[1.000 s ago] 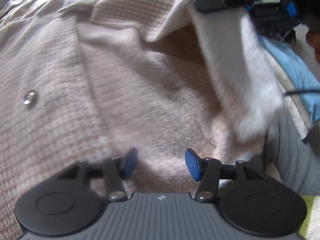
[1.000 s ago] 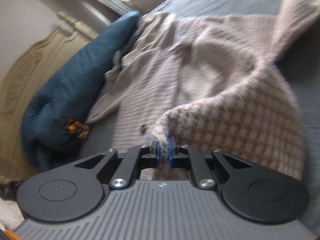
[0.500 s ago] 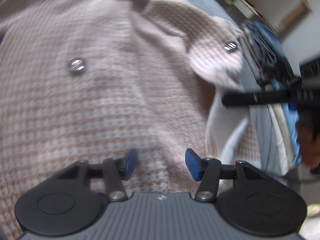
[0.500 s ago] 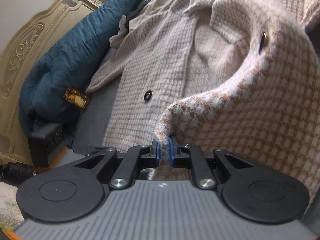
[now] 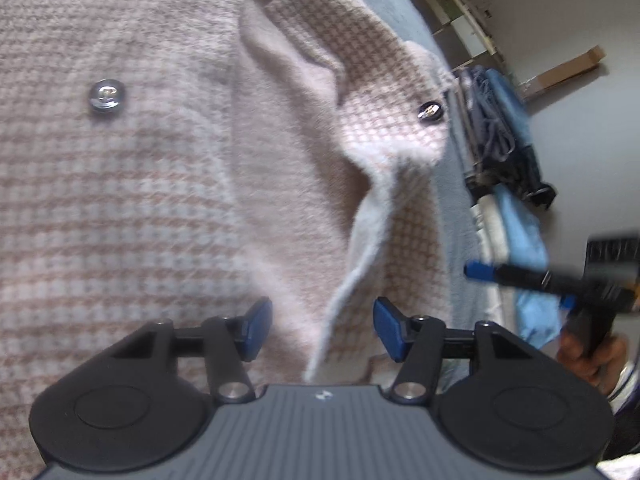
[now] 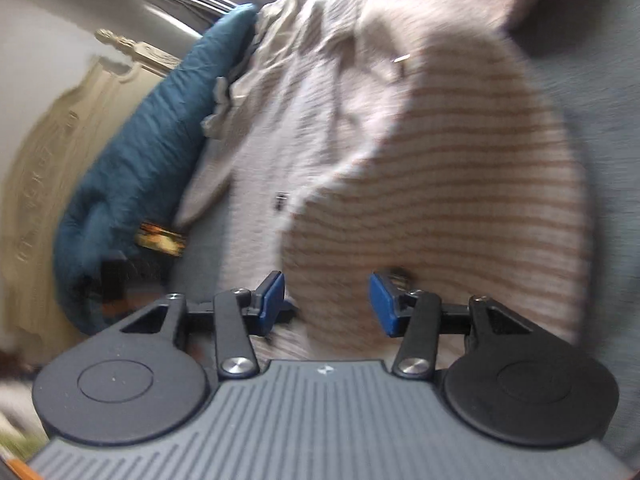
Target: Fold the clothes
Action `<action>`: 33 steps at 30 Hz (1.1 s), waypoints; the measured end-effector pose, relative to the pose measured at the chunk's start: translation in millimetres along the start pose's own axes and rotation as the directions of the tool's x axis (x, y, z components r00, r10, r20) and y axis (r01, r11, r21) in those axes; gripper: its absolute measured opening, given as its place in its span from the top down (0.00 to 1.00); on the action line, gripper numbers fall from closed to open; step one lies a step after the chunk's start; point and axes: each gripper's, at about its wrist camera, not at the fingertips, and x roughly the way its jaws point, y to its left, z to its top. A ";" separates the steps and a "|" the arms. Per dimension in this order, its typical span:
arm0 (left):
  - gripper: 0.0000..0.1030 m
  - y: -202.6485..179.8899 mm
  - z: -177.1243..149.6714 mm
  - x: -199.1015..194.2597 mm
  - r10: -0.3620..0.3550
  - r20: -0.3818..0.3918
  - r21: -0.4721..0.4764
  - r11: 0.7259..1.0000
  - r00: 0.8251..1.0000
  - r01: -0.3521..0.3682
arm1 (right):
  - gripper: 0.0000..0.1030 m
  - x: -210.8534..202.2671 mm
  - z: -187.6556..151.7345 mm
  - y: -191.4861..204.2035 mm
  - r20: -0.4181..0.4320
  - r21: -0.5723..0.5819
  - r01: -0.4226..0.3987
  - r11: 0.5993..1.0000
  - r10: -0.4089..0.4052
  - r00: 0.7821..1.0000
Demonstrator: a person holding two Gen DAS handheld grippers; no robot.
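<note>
A pink-and-cream houndstooth knit cardigan (image 5: 168, 184) is spread over a grey bedspread (image 6: 608, 92), with one front panel folded back so that its plain fuzzy inner face is shown. Two metal buttons are seen on it in the left wrist view: one (image 5: 106, 96) on the flat front, embossed with a mark too blurred to be read, and one (image 5: 430, 112) near the folded corner.

The left gripper (image 5: 322, 330) is held low over the cardigan; its jaws are opening, with the folded edge of the knit lying under the gap and pressed by neither blue pad. The right gripper (image 6: 326, 304) is seen with its jaws opening as well, the cardigan's hem lying loose beneath and between the pads, not gripped.

In the right wrist view a dark teal quilted coat (image 6: 152, 152) is lain beside the cardigan, bearing an orange-and-black label (image 6: 160, 238) whose writing is too smeared to be made out. A carved cream headboard (image 6: 52, 168) is seen beyond. Blue folded garments (image 5: 516, 216) are stacked at the bed's edge.
</note>
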 end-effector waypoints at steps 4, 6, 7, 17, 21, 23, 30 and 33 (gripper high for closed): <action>0.42 -0.5 3.6 11.2 0.000 -0.028 -0.013 1.000 1.000 0.000 | 0.55 -22.1 -29.1 1.8 -0.009 -0.195 0.179 0.964 -0.185 0.983; 0.43 -3.8 6.4 20.5 0.014 -0.036 -0.008 1.000 0.999 -0.015 | 0.55 -20.6 -47.3 9.6 -0.018 -0.346 0.263 0.900 -0.287 0.958; 0.45 -5.4 7.8 25.2 0.022 -0.040 -0.006 1.000 0.999 -0.022 | 0.55 -16.4 -56.5 13.5 -0.015 -0.415 0.289 0.863 -0.324 0.946; 0.74 -16.2 21.1 44.7 0.074 -0.002 -0.023 0.997 0.997 -0.074 | 0.55 22.6 -88.5 13.7 -0.031 -0.625 0.364 0.690 -0.488 0.872; 0.80 -12.3 23.5 46.4 0.089 0.004 -0.047 0.995 0.996 -0.089 | 0.56 24.9 -92.1 3.5 -0.008 -0.599 0.432 0.674 -0.545 0.838; 0.83 -10.6 23.5 48.1 0.091 0.002 -0.059 0.994 0.996 -0.091 | 0.57 20.8 -90.7 -6.1 0.019 -0.532 0.481 0.696 -0.559 0.829; 0.95 -10.3 20.9 38.2 0.070 -0.010 -0.124 0.990 0.998 -0.070 | 0.95 -8.2 -82.3 -6.9 0.155 -0.390 0.523 0.758 -0.505 0.849; 0.95 -15.7 17.2 8.5 -0.012 0.000 -0.121 0.993 1.000 0.012 | 0.95 -43.6 -75.5 16.4 0.206 -0.436 0.463 0.772 -0.416 0.886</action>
